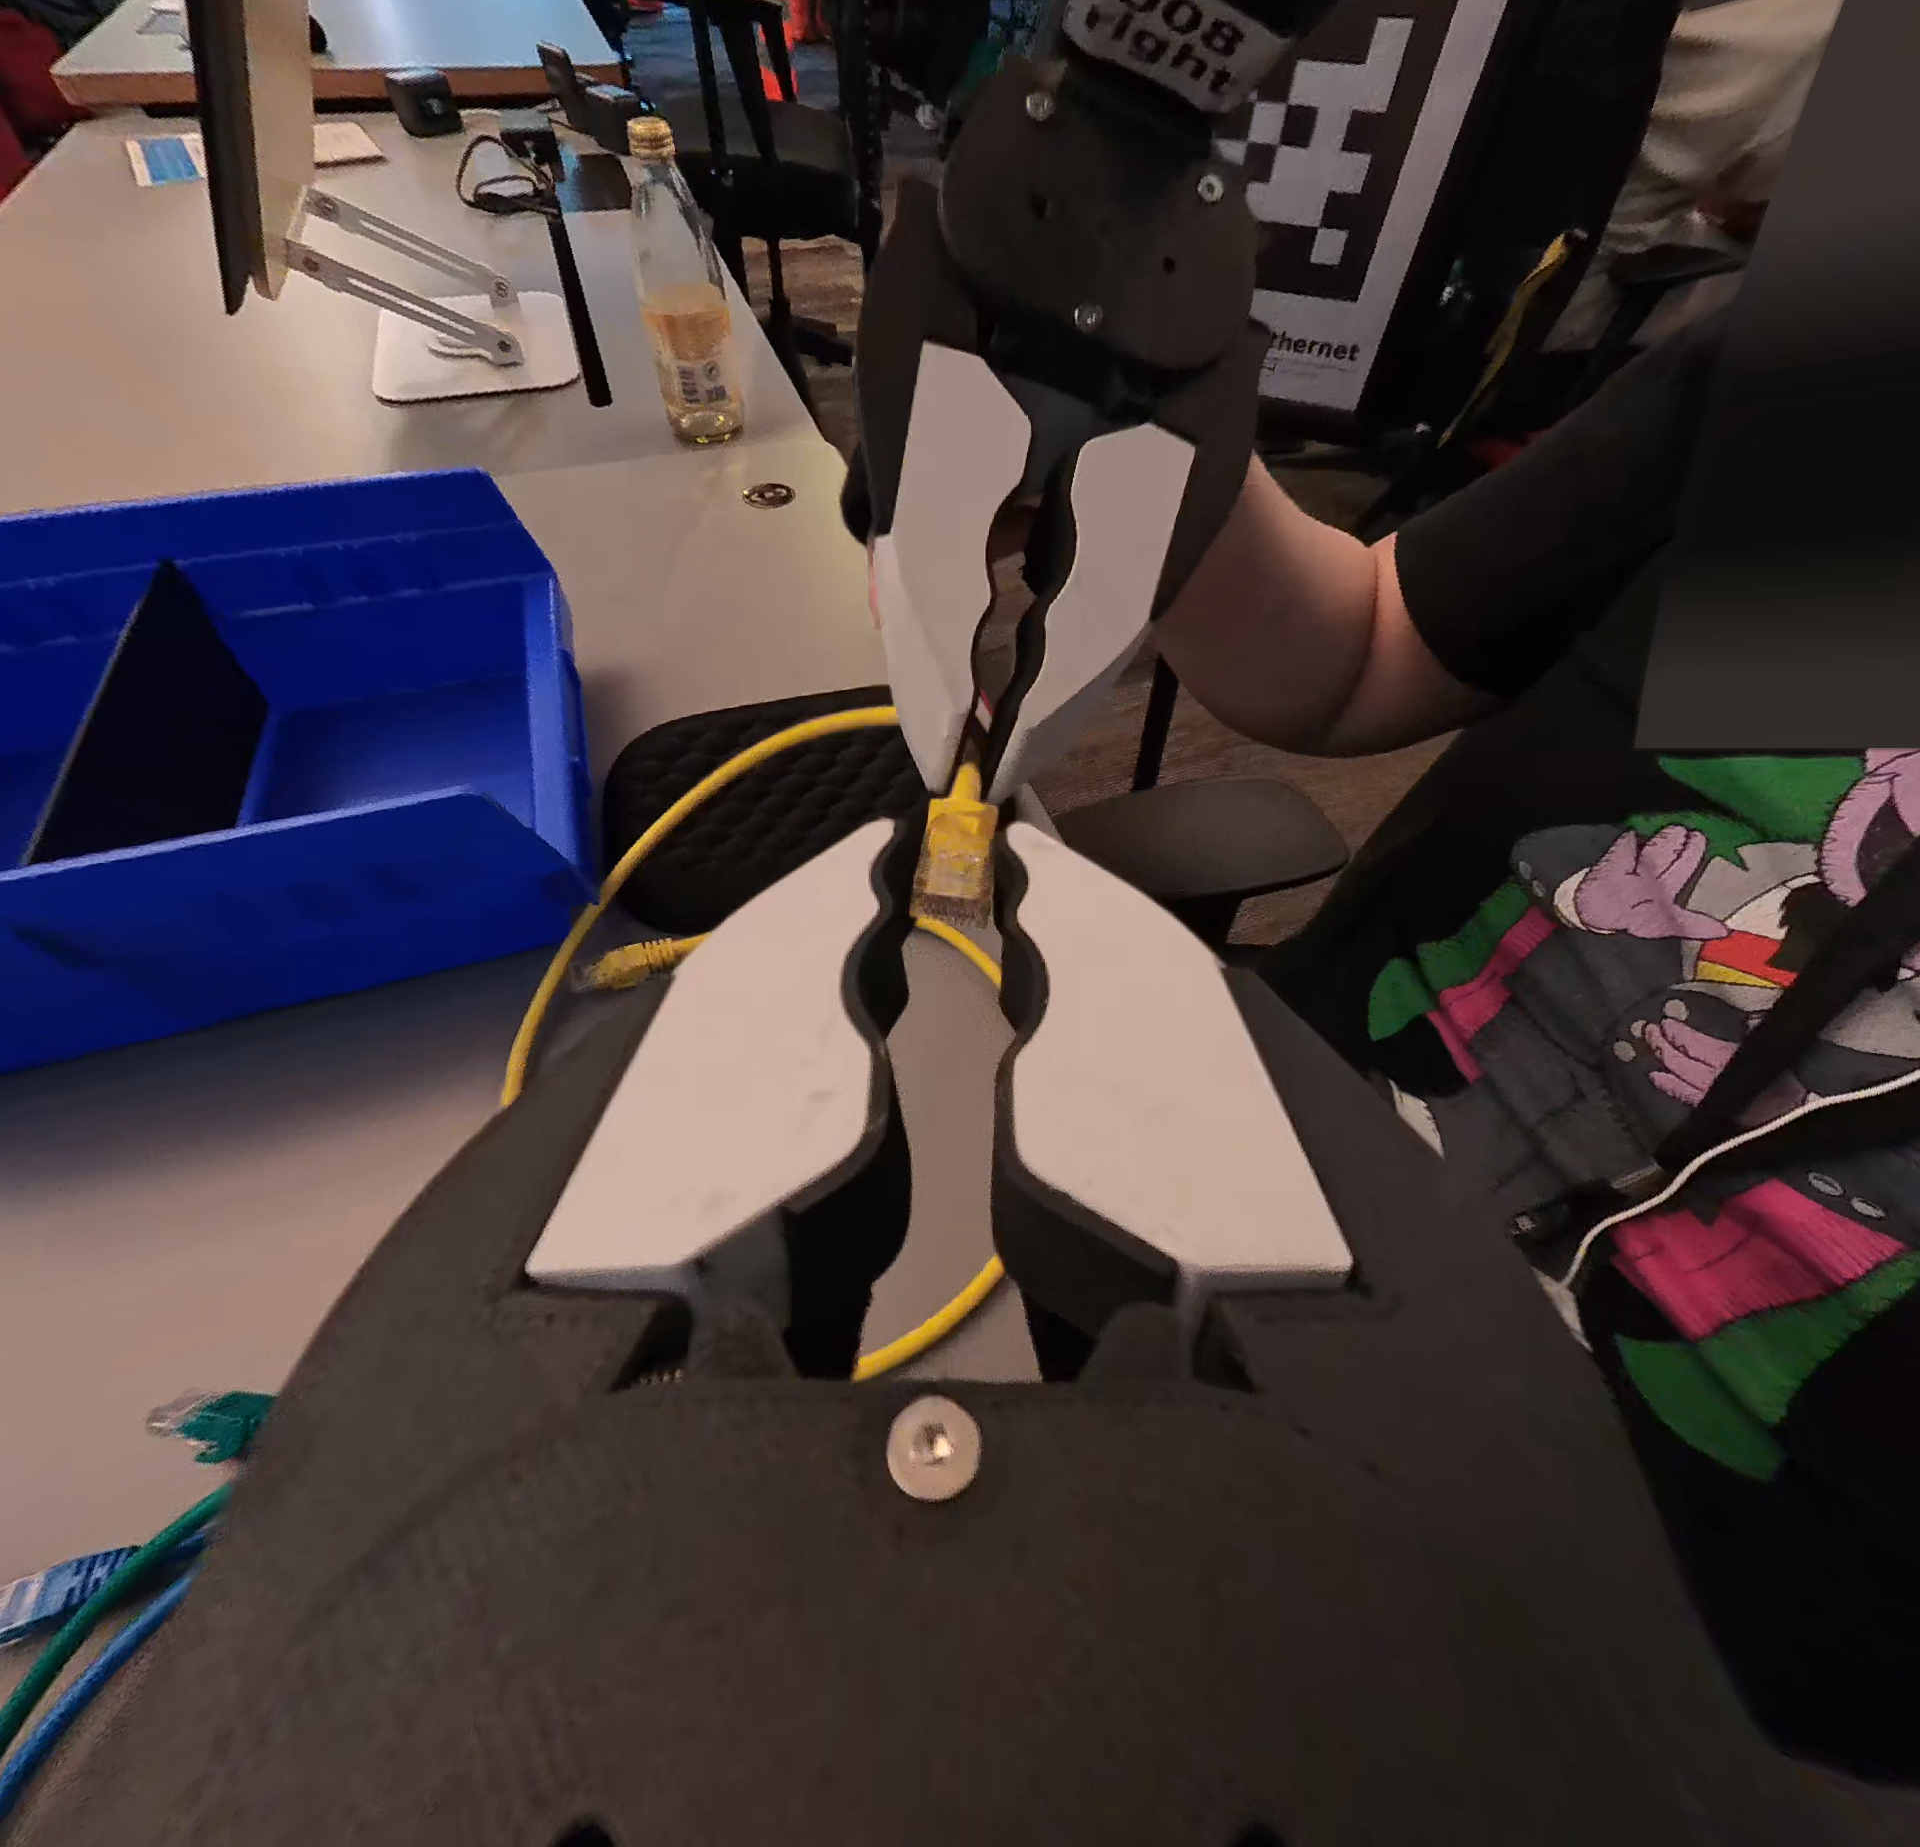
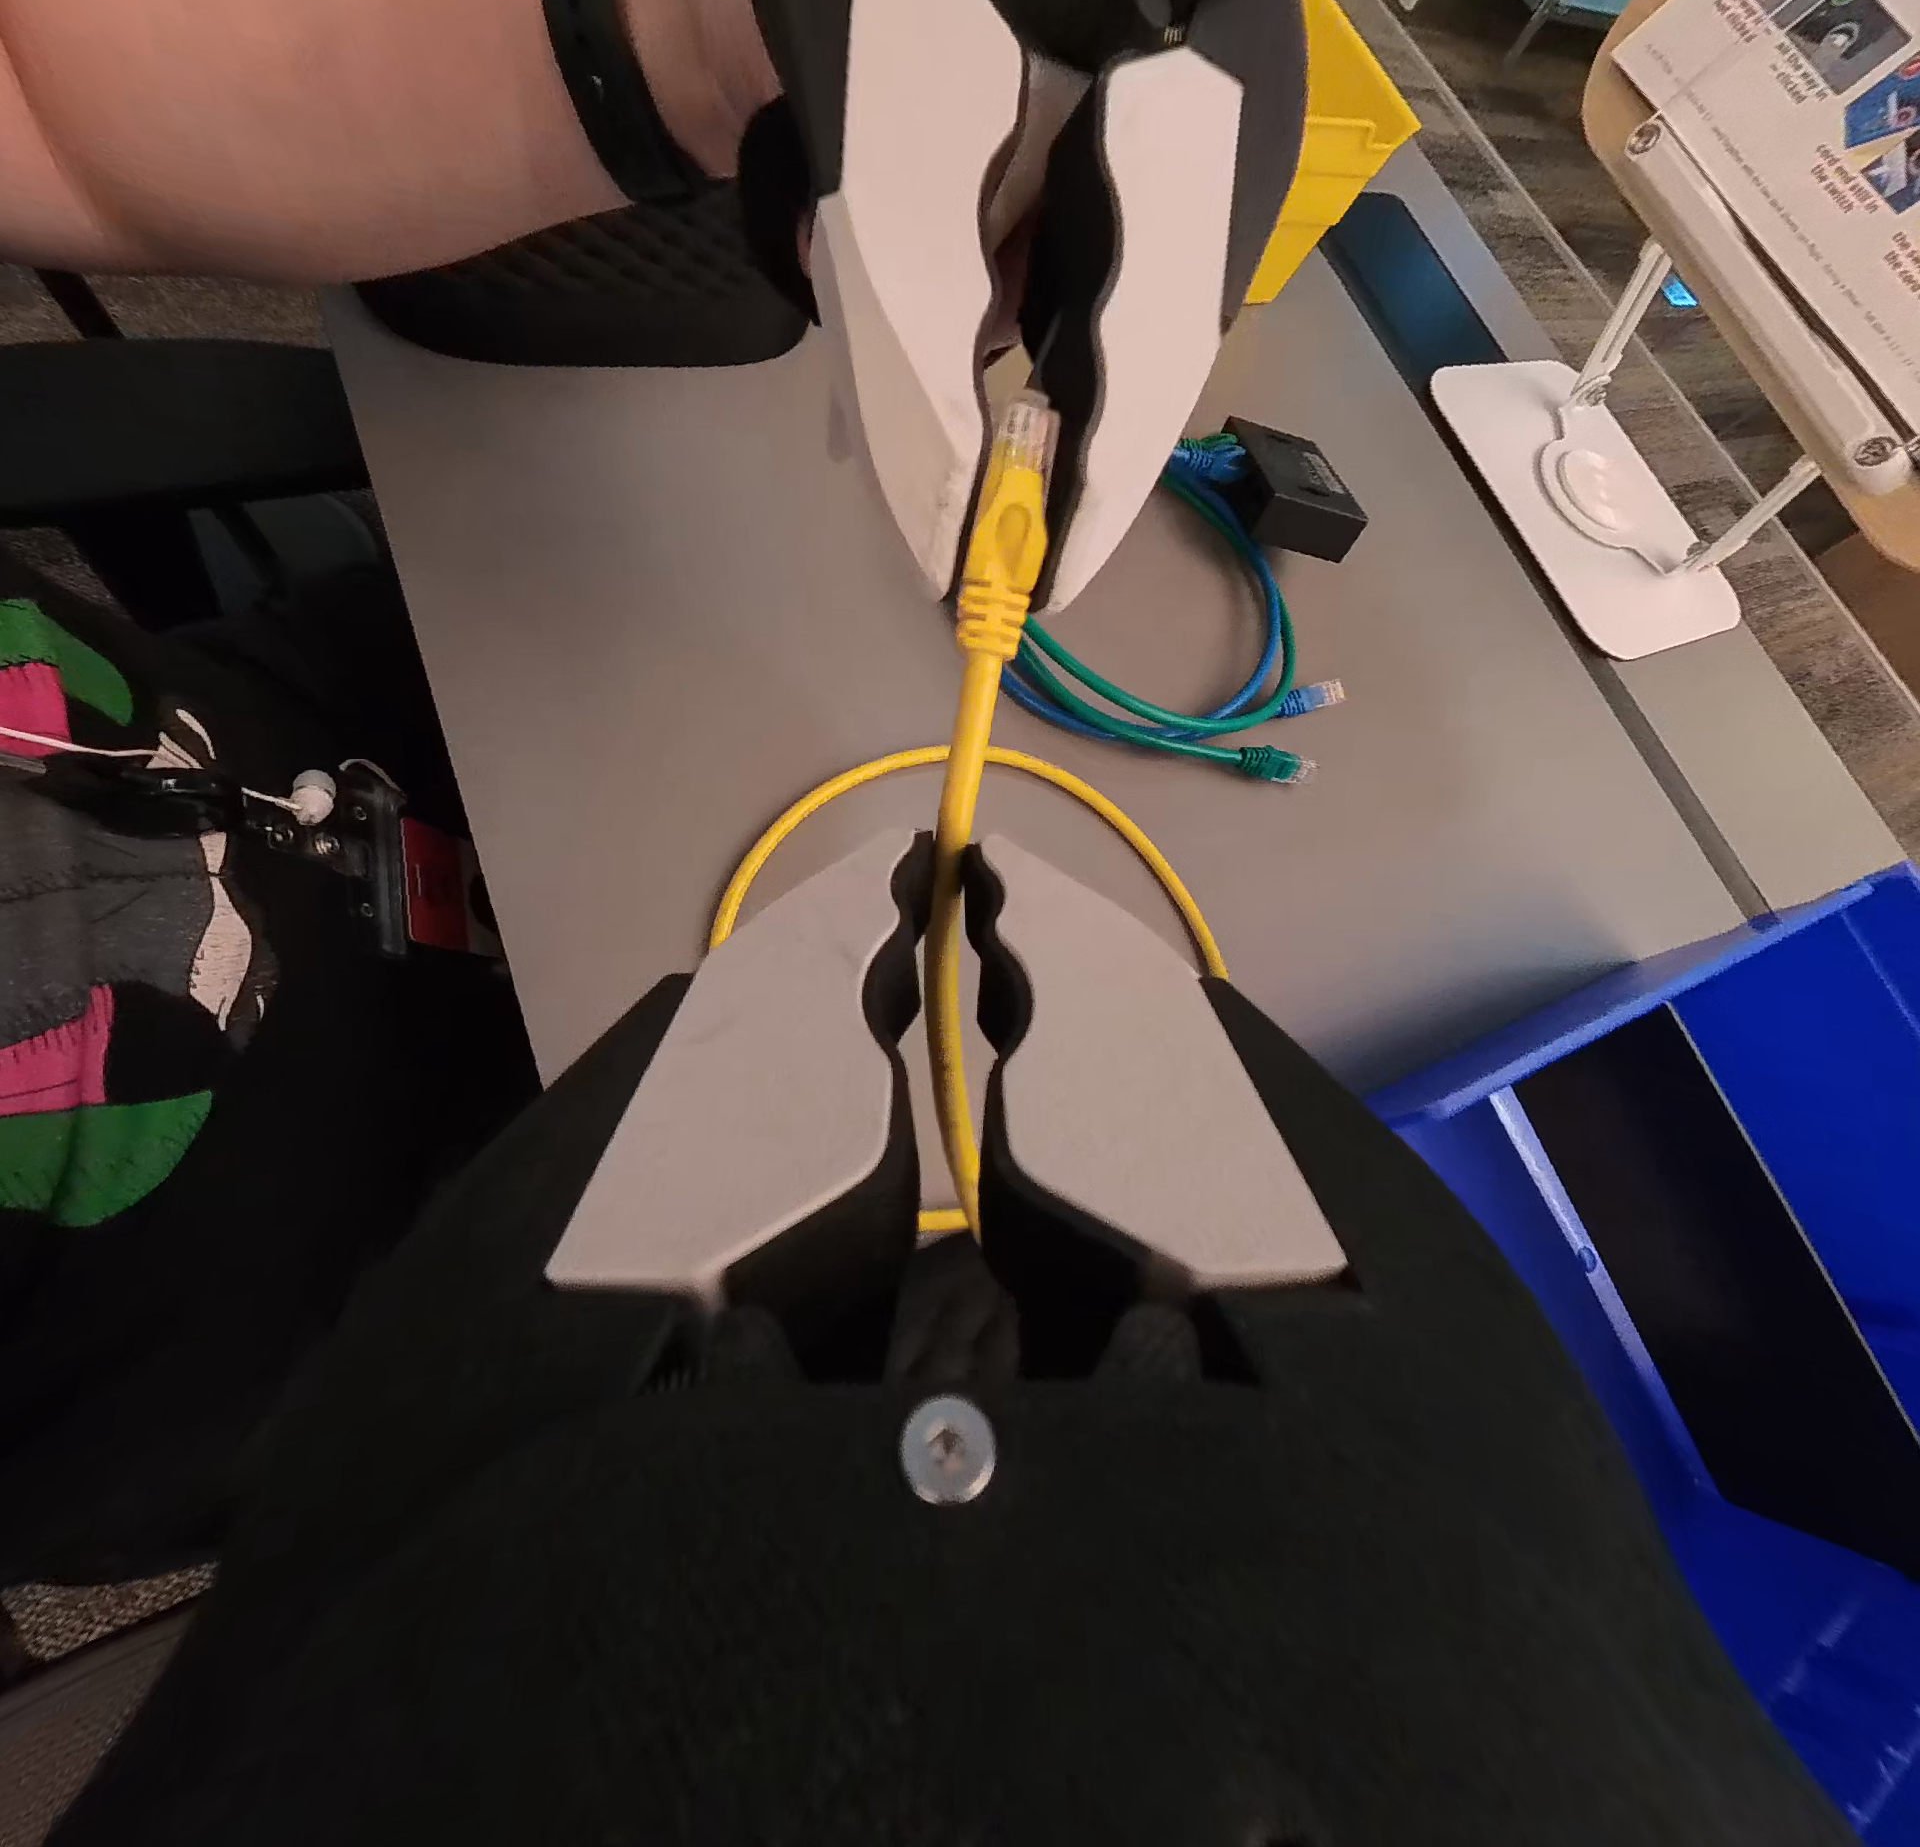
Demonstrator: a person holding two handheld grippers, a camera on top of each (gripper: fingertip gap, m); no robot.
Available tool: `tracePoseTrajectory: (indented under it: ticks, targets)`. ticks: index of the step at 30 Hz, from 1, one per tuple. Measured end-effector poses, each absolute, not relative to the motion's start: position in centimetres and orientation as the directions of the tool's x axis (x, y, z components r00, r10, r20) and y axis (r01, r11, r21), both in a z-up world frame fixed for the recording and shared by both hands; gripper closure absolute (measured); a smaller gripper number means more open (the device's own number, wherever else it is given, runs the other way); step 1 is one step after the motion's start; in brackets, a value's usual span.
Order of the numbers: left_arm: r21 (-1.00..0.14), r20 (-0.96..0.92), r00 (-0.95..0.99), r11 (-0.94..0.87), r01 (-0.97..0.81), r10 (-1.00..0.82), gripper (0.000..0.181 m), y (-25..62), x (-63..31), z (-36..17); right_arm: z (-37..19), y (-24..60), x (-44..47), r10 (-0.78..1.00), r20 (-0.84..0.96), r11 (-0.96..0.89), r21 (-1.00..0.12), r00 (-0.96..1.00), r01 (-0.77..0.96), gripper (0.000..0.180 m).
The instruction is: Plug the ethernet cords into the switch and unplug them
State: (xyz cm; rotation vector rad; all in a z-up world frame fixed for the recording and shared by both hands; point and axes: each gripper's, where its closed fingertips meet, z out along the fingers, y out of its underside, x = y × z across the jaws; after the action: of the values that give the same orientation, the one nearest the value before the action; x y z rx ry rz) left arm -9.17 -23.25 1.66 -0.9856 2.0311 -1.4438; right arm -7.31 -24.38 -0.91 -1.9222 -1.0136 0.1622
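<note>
A yellow ethernet cord loops over the grey table. My left gripper is closed around its plug, which sits between the fingertips; it reaches in from the top of the right wrist view. My right gripper is shut on the cord just behind the plug, and it comes down from above in the left wrist view. The cord's other plug lies on the table. The black switch lies beyond, with a blue cord and a green cord running from it.
A blue bin stands at the left of the table, and a yellow bin at its far end. A glass bottle and a white document stand stand nearby. A black mesh chair back sits at the table's edge. A person sits close. The left gripper's tips are roughly 4 cm from the right gripper's.
</note>
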Motion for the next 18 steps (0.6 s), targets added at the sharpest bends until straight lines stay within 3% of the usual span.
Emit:
tracePoseTrajectory:
  ticks: [2, 4, 7, 9, 12, 14, 15, 16, 18]
  targets:
    - [-0.939, 0.023, -0.619, 0.196, -0.284, -0.785, 0.169, -23.0, -8.9, 1.9, -0.9, -24.1, -7.2, 0.702, 0.282, -0.223, -0.785, 0.654, 0.578, 0.173]
    - [-0.943, 0.015, -0.59, 0.185, -0.277, -0.807, 0.169, -22.5, -8.6, 2.4, -0.3, -23.5, -6.7, 0.664, 0.324, -0.18, -0.805, 0.674, 0.565, 0.161]
    - [-0.953, 0.025, -0.546, 0.145, -0.266, -0.838, 0.169, -21.5, -8.3, 3.3, 2.3, -22.8, -5.2, 0.487, 0.389, -0.079, -0.872, 0.782, 0.483, 0.149]
    - [-0.957, 0.03, -0.511, 0.122, -0.262, -0.859, 0.169, -20.7, -8.1, 3.6, 4.9, -24.3, -6.5, 0.418, 0.358, 0.119, -0.933, 0.835, 0.34, 0.155]
    - [-0.968, 0.068, -0.502, 0.064, -0.242, -0.862, 0.169, -20.3, -8.1, 4.2, 6.1, -28.3, -10.7, 0.511, 0.291, 0.413, -0.909, 0.809, 0.065, 0.177]
    - [-0.975, 0.098, -0.536, 0.027, -0.222, -0.838, 0.169, -20.9, -8.4, 4.9, 3.8, -27.2, -12.4, 0.599, 0.162, 0.344, -0.936, 0.784, -0.07, 0.172]
    - [-0.979, 0.105, -0.558, 0.013, -0.203, -0.824, 0.169, -21.3, -8.6, 5.3, 2.4, -25.7, -12.7, 0.642, 0.051, 0.257, -0.954, 0.765, -0.153, 0.158]
    - [-0.983, 0.109, -0.586, 0.003, -0.186, -0.803, 0.169, -21.9, -8.9, 5.7, 1.3, -24.1, -12.6, 0.661, -0.06, 0.188, -0.951, 0.748, -0.244, 0.148]
    - [-0.987, 0.105, -0.61, -0.008, -0.16, -0.786, 0.169, -22.6, -9.3, 6.4, 1.4, -21.8, -11.3, 0.68, -0.219, 0.151, -0.892, 0.7, -0.426, 0.144]
